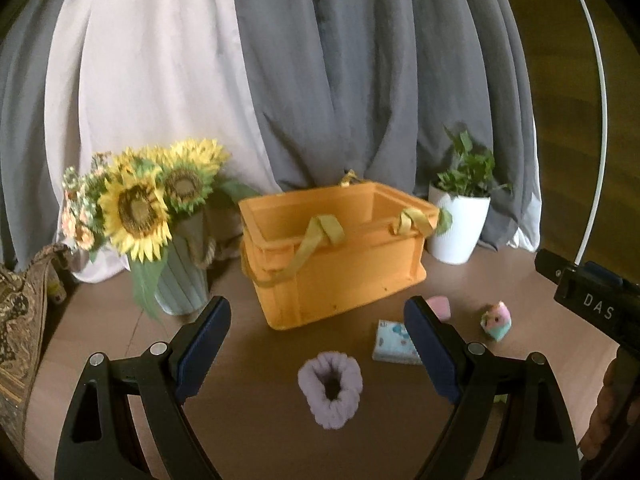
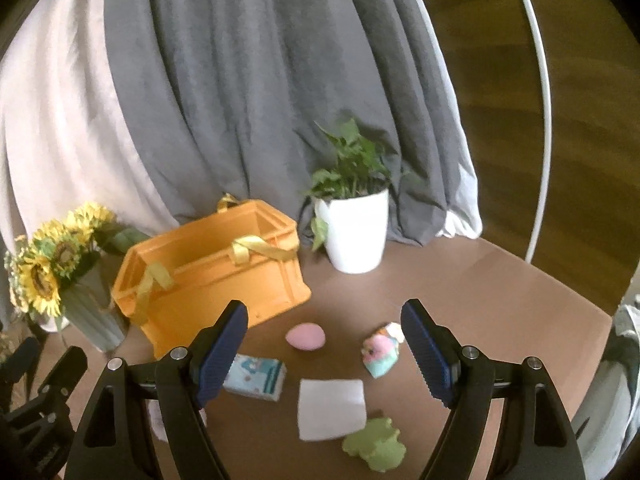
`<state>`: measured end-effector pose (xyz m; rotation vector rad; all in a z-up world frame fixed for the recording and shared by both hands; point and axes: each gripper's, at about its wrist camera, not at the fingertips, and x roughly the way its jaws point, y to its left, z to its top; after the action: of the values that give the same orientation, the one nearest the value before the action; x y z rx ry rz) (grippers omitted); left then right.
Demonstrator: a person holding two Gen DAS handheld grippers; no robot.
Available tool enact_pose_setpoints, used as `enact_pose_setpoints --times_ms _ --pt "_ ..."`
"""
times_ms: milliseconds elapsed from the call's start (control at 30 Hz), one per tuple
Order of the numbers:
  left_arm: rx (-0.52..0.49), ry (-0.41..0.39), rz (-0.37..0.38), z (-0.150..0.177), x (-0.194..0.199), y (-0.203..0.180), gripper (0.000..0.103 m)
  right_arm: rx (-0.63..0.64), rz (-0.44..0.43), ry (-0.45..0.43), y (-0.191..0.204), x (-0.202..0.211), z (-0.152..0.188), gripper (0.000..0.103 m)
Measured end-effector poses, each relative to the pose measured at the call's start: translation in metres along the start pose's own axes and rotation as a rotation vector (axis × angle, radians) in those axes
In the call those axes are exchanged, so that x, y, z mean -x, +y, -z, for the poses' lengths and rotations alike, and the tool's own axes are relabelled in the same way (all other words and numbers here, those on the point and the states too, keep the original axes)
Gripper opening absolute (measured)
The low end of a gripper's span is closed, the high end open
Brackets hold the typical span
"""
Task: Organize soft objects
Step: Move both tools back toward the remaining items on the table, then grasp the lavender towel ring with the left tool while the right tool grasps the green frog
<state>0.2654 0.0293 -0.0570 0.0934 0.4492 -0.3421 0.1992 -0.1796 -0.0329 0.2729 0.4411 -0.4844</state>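
Ahead of the tongs: one orange crate (image 2: 224,280), one white plant pot (image 2: 354,232) and one sunflower vase (image 2: 94,318). Between the right tongs lie six soft things; one lilac scrunchie (image 1: 330,389) lies between the left tongs.

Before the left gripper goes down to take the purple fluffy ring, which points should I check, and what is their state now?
1. Left gripper open: ok, jaws wide apart.
2. Purple fluffy ring lies between the fingers' line: ok, roughly centred, not yet touched.
3. Ring free of neighbours: ok, tissue pack lies apart.
4. Orange crate open on top: ok; inside bottom hidden, cannot tell if empty.
5. Right gripper out of the way: ok, open, holding nothing.
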Motion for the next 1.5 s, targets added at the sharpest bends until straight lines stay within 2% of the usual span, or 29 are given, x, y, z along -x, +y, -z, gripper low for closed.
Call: enact_pose_setpoints --times_ms 167,500,967,1200,1500 --pt "-0.008 0.043 -0.001 0.017 -0.006 -0.003 0.089 -0.012 0.033 0.023 -0.007 0.002 0.019 0.08" --pt "0.014 0.147 0.014 0.047 -0.024 -0.006 0.089 -0.043 0.103 0.129 -0.022 -0.006 0.057 0.08" --pt "0.007 0.249 0.02 0.076 -0.058 -0.009 0.089 -0.021 0.11 0.288 -0.024 -0.04 0.103 0.08" --pt "0.023 0.284 0.029 0.08 -0.077 -0.011 0.088 -0.013 0.124 0.327 -0.027 -0.057 0.112 0.08" --pt "0.019 0.336 0.02 0.086 -0.099 -0.016 0.07 0.006 0.127 0.357 -0.027 -0.071 0.118 0.079"
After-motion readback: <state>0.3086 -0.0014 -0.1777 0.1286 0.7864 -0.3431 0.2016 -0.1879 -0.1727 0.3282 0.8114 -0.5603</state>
